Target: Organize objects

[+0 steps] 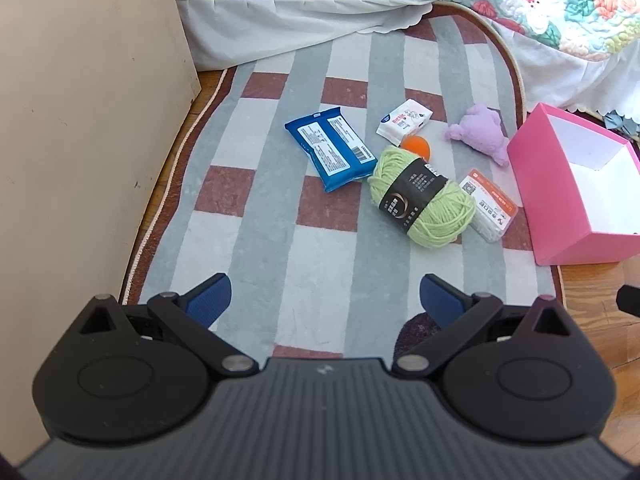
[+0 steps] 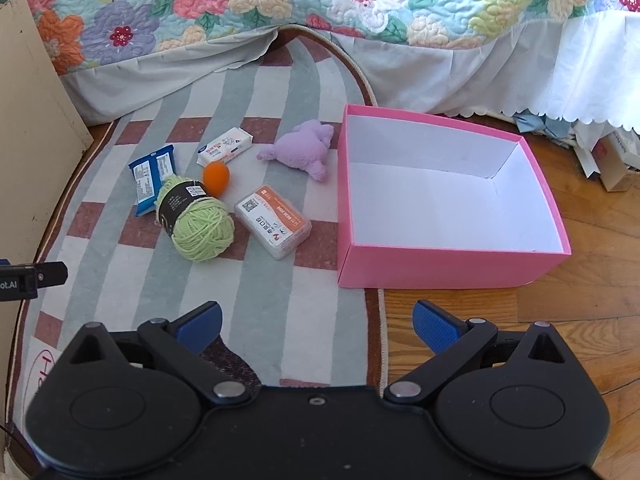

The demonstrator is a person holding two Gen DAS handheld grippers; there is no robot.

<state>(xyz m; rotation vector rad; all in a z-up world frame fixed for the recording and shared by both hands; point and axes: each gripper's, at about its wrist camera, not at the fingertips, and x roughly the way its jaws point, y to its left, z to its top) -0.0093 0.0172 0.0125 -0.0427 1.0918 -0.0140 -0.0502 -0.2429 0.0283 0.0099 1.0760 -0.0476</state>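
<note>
Both the left hand-held gripper (image 1: 325, 300) and right hand-held gripper (image 2: 317, 326) are wide open and empty. The light-green yarn ball (image 2: 196, 218) lies mid-rug (image 2: 280, 320), touching the small orange ball (image 2: 216, 178) (likely to roll if nudged); the empty pink cardboard box (image 2: 440, 270) straddles the rug's right edge.

— What do we see ahead of our left gripper (image 1: 325, 300)?
— Its jaws spread wide, holding nothing. On the striped rug (image 1: 256, 208) we see green yarn (image 1: 424, 200) touching a blue packet (image 1: 332, 148), near the pink box (image 1: 560, 184).
</note>
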